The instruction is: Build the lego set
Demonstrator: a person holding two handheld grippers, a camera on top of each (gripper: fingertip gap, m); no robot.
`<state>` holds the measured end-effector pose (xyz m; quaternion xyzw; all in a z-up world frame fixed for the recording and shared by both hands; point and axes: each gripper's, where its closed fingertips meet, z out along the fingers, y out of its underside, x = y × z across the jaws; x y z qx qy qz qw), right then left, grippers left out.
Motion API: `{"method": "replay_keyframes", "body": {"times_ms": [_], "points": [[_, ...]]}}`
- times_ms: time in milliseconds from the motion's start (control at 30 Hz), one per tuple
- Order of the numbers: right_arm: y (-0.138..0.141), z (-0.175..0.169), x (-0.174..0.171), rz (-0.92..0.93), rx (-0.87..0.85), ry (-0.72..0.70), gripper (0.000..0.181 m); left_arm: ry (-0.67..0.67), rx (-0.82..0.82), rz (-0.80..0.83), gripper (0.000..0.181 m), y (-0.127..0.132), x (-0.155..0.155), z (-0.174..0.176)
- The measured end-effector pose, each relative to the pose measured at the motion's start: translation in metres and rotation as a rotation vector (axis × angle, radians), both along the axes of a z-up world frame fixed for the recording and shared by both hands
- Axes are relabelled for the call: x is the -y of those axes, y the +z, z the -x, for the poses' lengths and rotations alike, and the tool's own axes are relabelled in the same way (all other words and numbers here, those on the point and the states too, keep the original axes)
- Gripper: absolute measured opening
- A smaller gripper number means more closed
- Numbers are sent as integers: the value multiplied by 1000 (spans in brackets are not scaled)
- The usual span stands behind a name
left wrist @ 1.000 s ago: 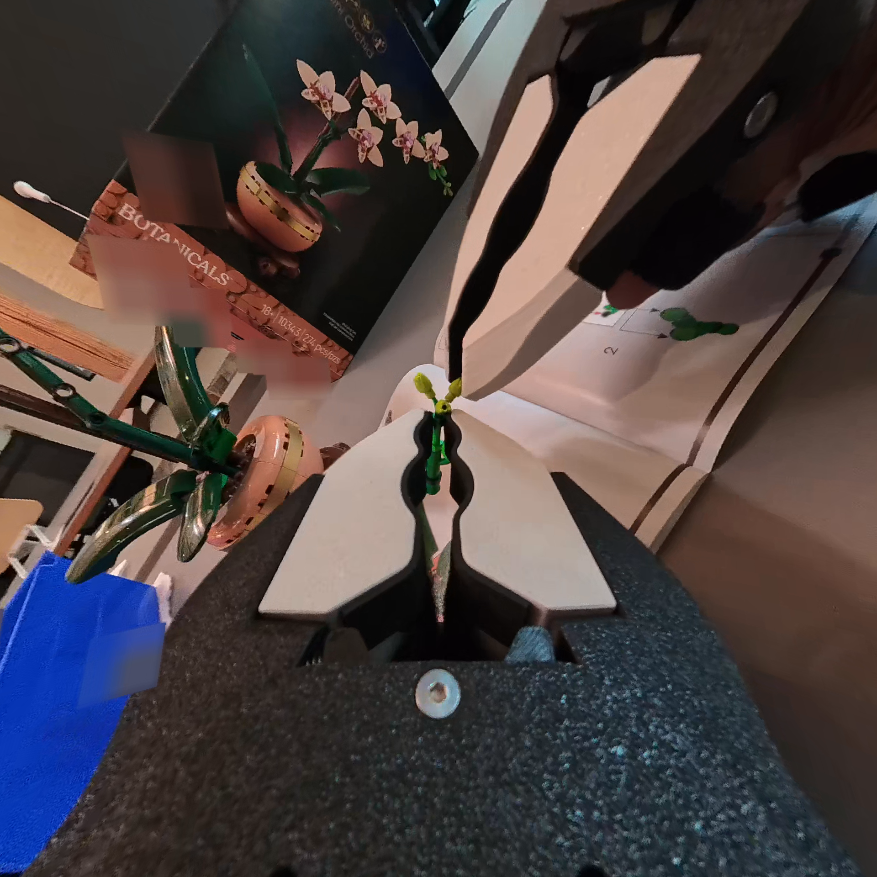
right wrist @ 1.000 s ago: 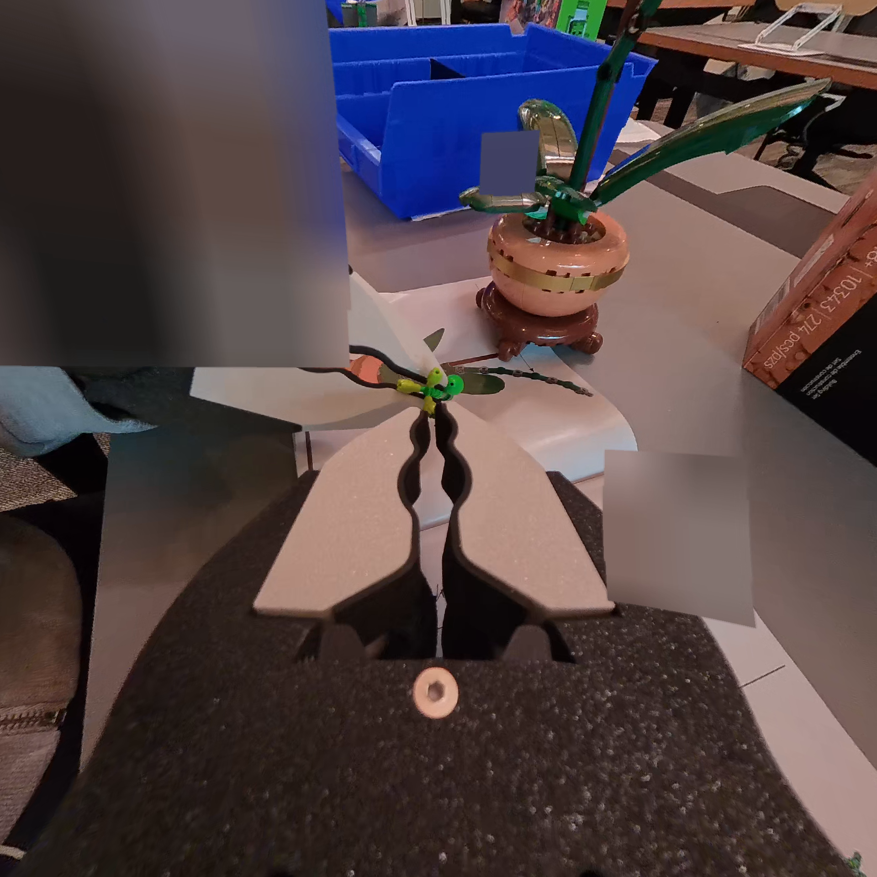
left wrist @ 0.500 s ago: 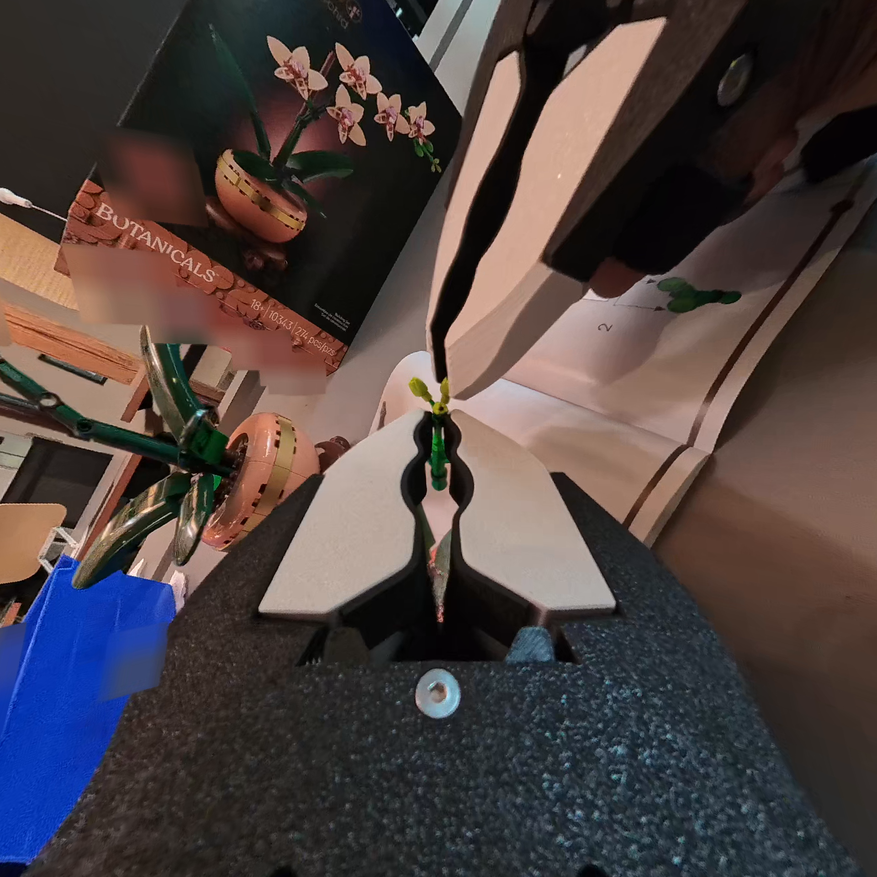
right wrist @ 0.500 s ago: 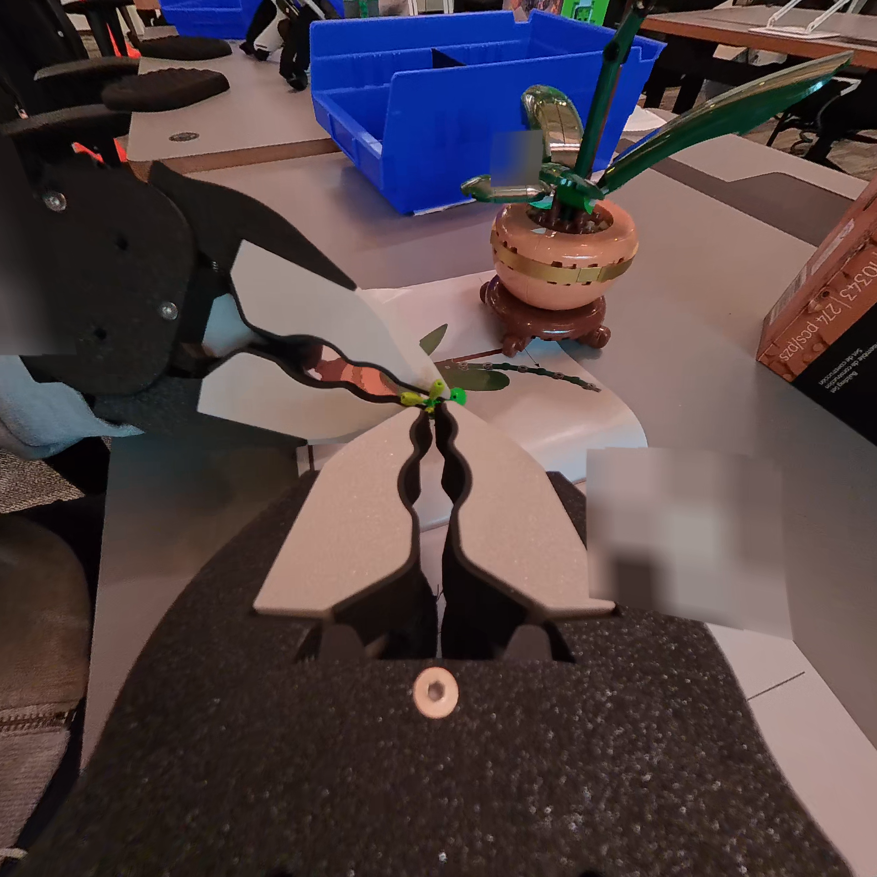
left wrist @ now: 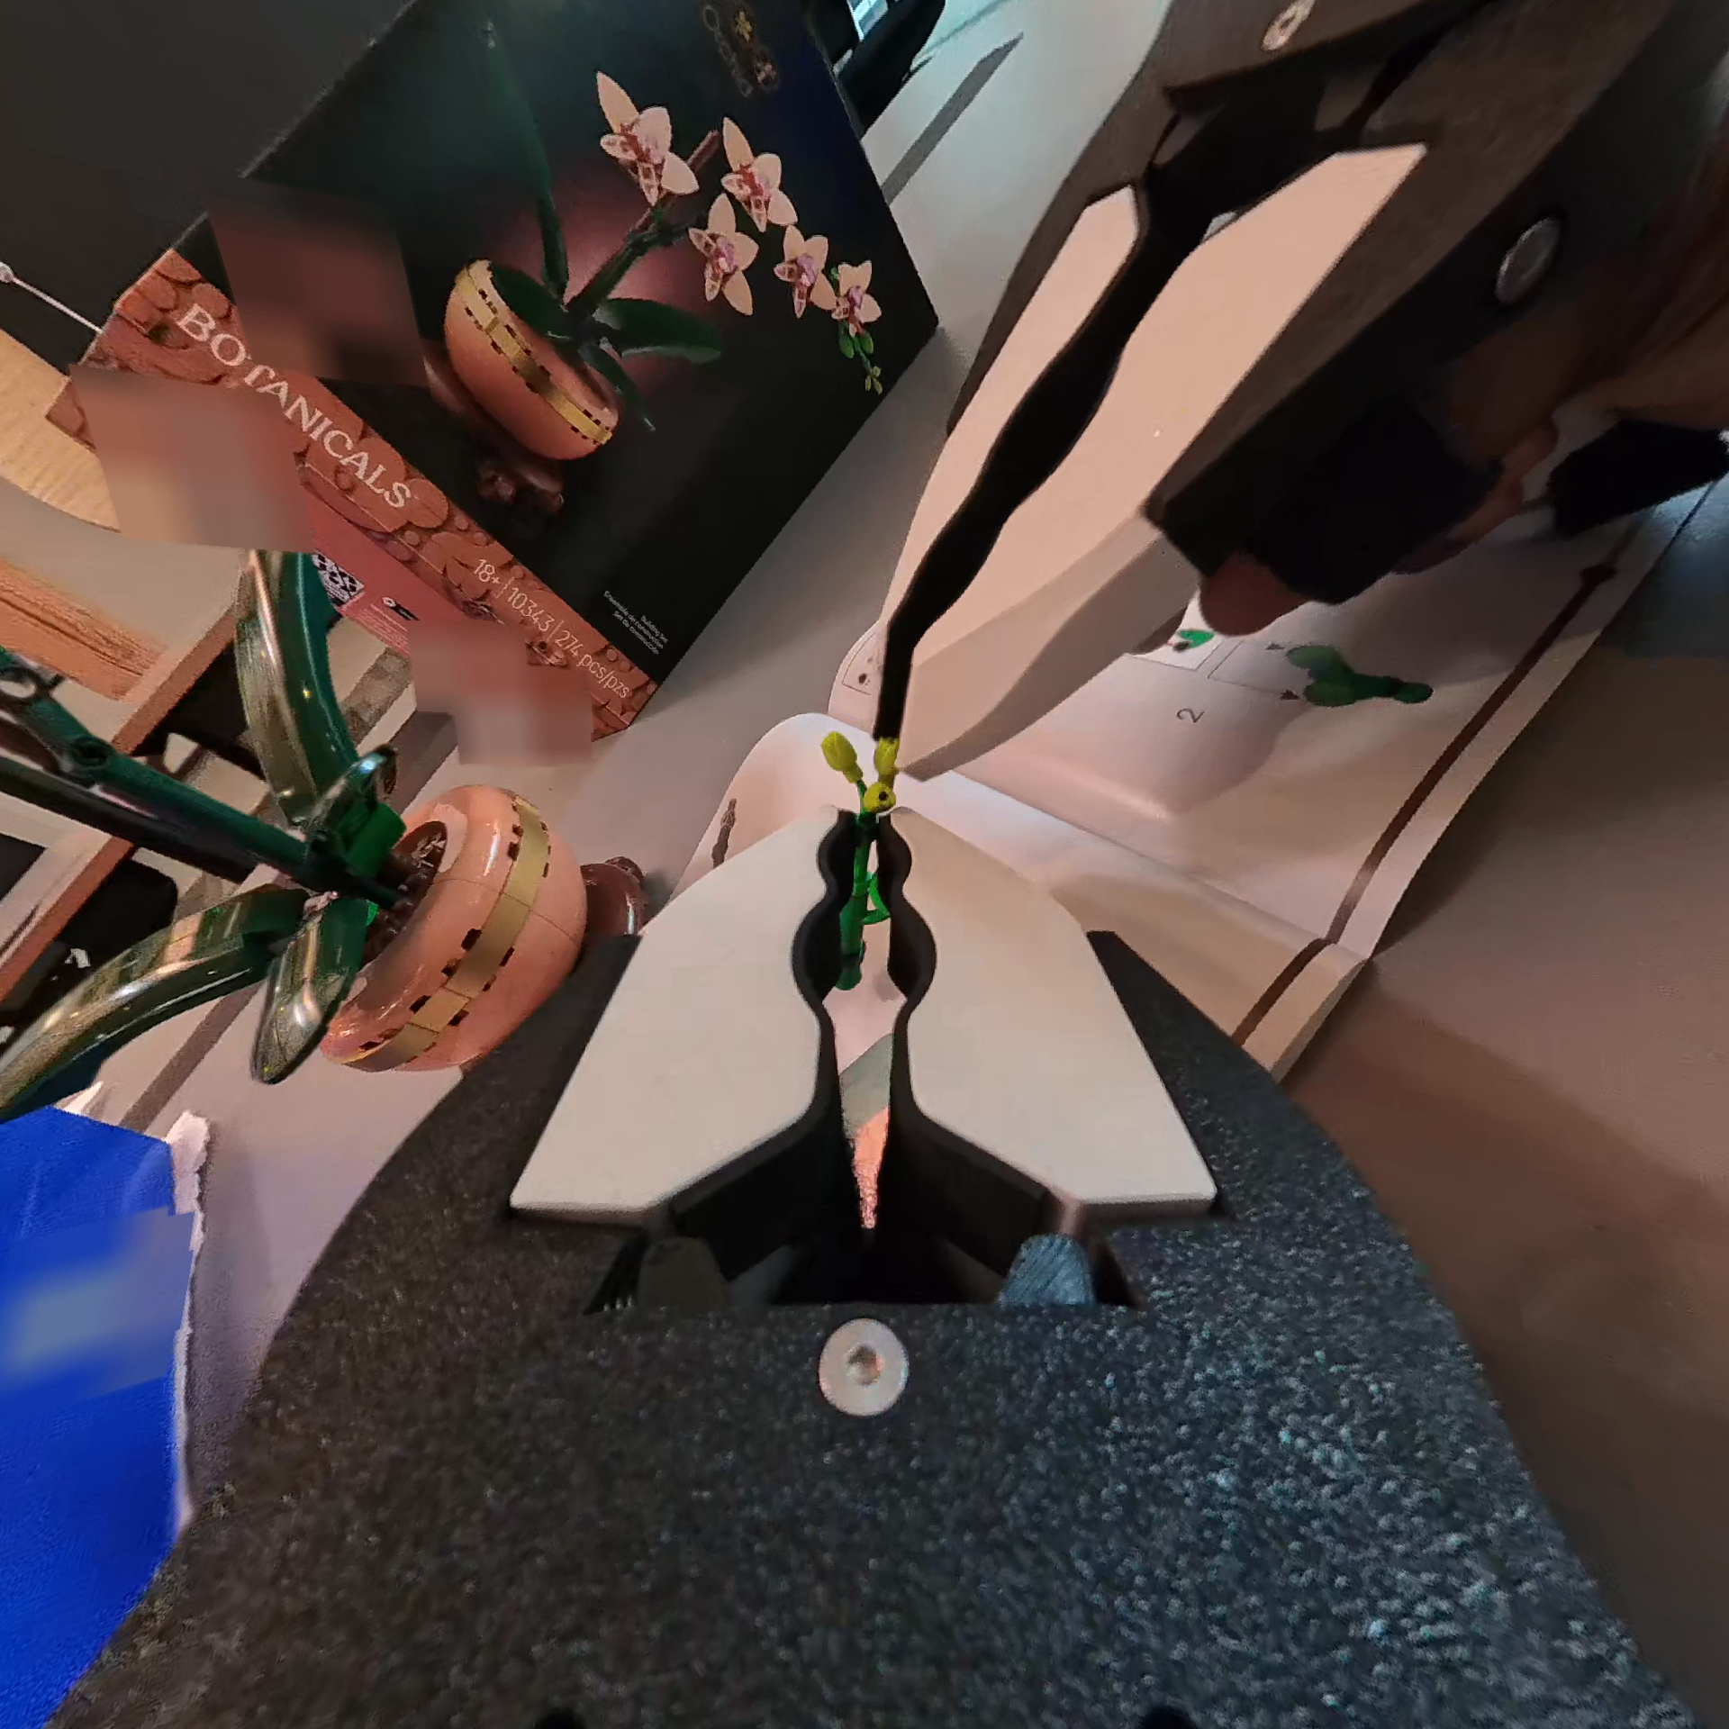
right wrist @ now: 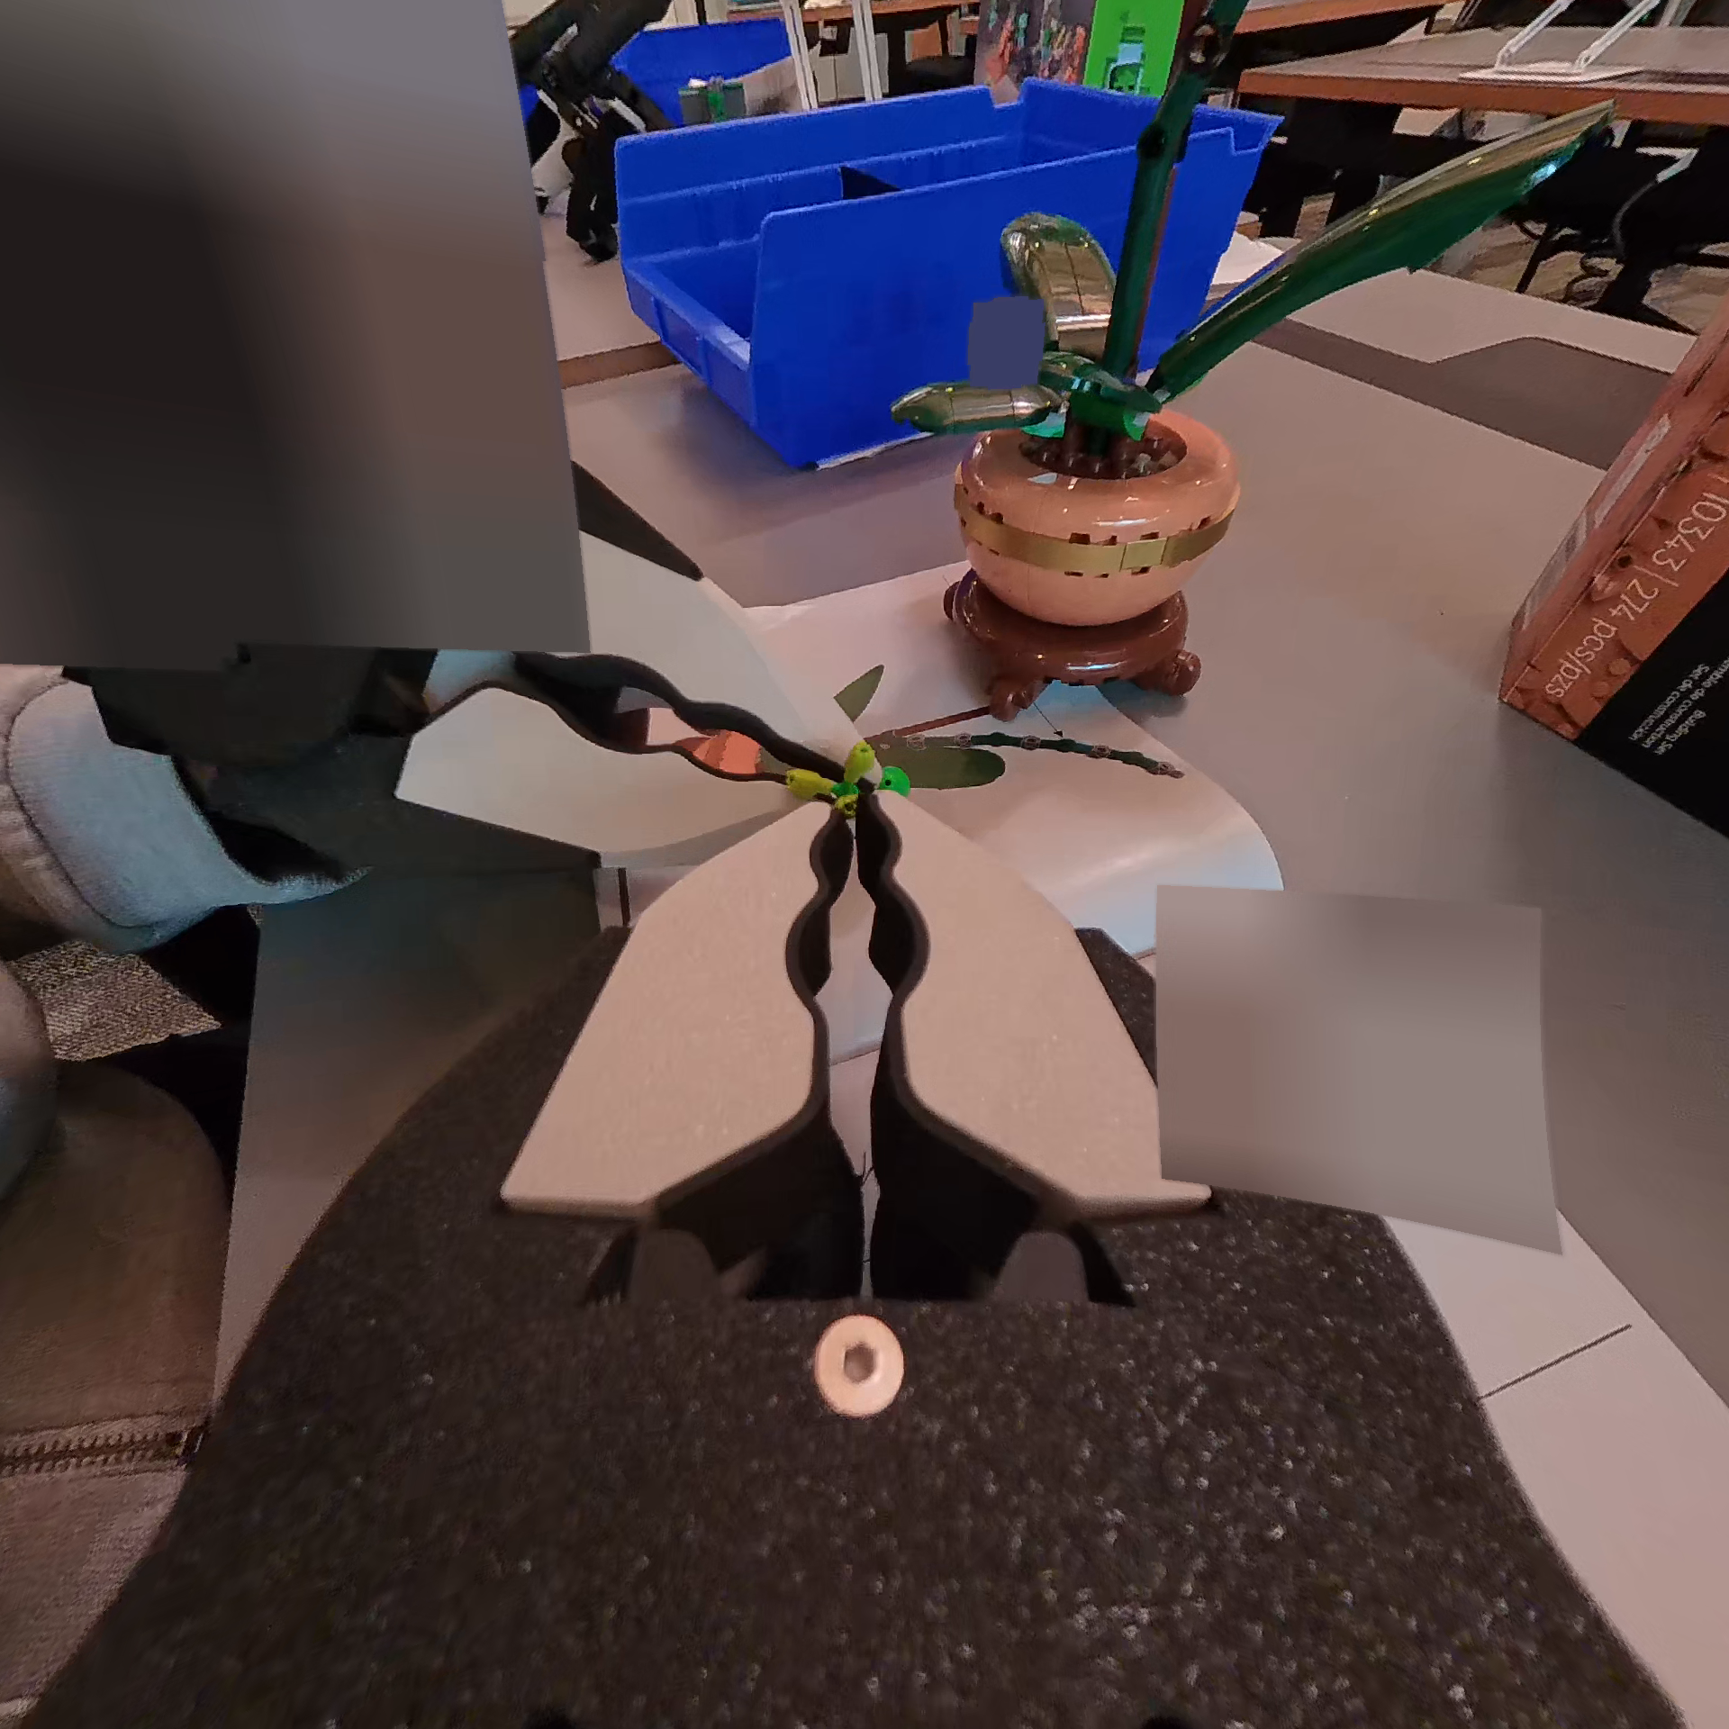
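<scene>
two handheld grippers meet over an open instruction booklet (right wrist: 1169,842) on a grey table (right wrist: 1357,655), working a tiny sprig of the lego orchid. the left gripper (left wrist: 865,819) is closed on the green stem (left wrist: 859,903), which runs up the narrow gap between its fingers, with the yellow-green buds (left wrist: 839,753) poking out just beyond the tips. the right gripper (right wrist: 853,809), coming in from the right in the left wrist view, has its fingers pinched together on one bud at the sprig's far end; the right wrist view shows the sprig caught where the two pairs of tips cross. beyond it, to the right, stands the part-built plant, a peach pot (right wrist: 1095,533) on a brown base with dark green leaves (right wrist: 1357,253); a blue bin (right wrist: 842,281) sits farther back and the set's box (left wrist: 561,327) at the right edge. the sprig looks featherweight, stiff and slick, a thin plastic piece that may flick away or pop apart if squeezed off-centre. the safest hold appears to be low on the stem, leaving the bud joints free, with the second gripper pressing straight along the stem rather than sideways. whether the bud is fully seated cannot be told.
</scene>
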<state>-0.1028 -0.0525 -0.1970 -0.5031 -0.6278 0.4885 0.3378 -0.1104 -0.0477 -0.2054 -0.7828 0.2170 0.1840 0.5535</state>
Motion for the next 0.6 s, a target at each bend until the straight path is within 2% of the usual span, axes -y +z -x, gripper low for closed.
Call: {"method": "replay_keyframes", "body": {"times_ms": [300, 600], "points": [[2, 0, 0, 10, -11, 4, 0, -8, 94, -26, 3, 4, 1, 0], [0, 0, 1, -1, 2, 8, 0, 5, 12, -16, 3, 2, 1, 1]]}}
